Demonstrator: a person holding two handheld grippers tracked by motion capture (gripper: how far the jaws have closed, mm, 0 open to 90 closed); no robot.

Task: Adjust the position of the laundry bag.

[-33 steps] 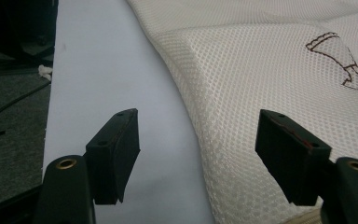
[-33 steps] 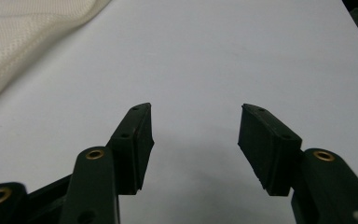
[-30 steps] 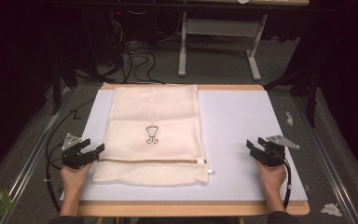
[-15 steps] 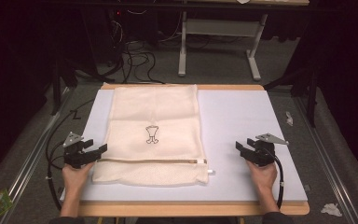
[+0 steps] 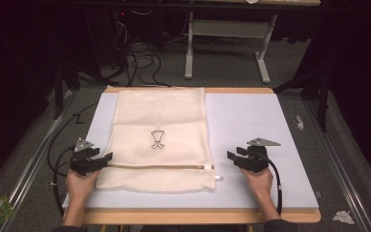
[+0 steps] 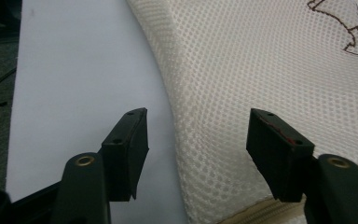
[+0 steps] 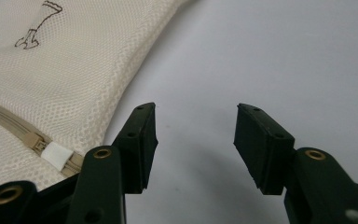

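Pale board on a wooden table, dark floor with cables behind. Item: cream mesh bag, flat on the board's left half, long axis running away from the person, small brown print at centre, tan zip across the near end with a white tab at its right corner. Left gripper: at the bag's near left edge, just above the zip line; in the left gripper view the bag's edge lies between the jaws, one jaw over bare board, the other over mesh, pads not pressing. Jaws wide, having just been closing. Right gripper: on bare board, just beside the bag's near right corner, apart from it; in the right gripper view the zip end and tab sit left of the jaws. Jaws wide with nothing between them, having just been closing.
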